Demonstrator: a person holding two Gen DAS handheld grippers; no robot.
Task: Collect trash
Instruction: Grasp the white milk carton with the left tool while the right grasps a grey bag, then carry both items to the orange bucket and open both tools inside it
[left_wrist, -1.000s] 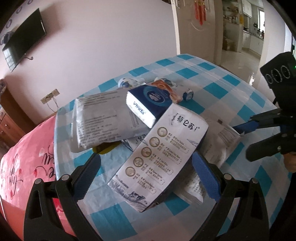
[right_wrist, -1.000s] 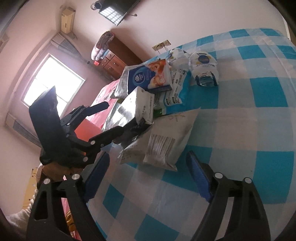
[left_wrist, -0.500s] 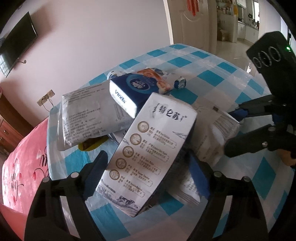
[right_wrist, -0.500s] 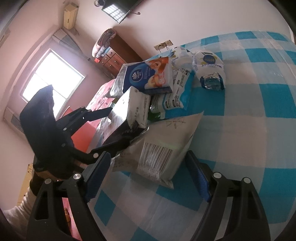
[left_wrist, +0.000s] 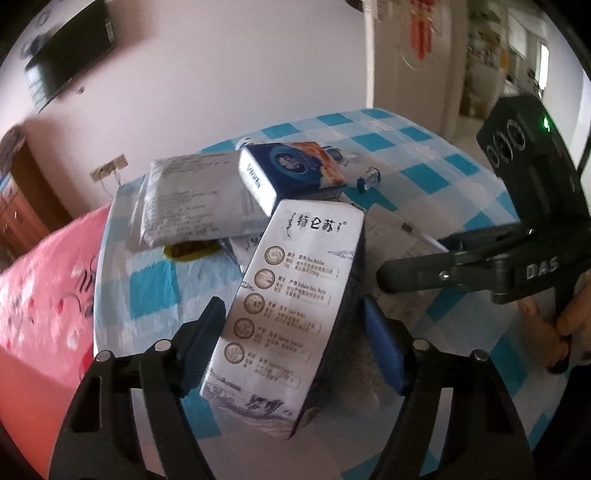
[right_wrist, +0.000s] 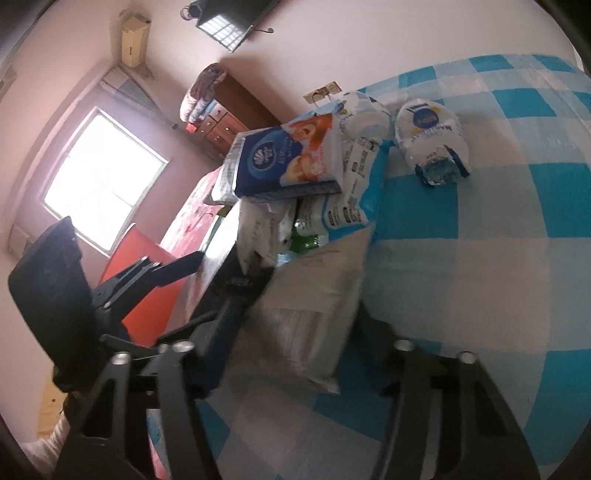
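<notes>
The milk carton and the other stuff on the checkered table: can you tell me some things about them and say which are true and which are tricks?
1. The milk carton sits between the left gripper fingers. True; the jaws are closing on it.
2. The blue tissue pack lies under all the other trash. False; it rests on top of the pile.
3. The tablecloth has red and white checks. False; they are blue and white.
4. The right gripper has a pale flat packet between its fingers. True; its jaws are closing too.
5. A crushed plastic bottle lies on the tablecloth apart from the packet. True.
</notes>
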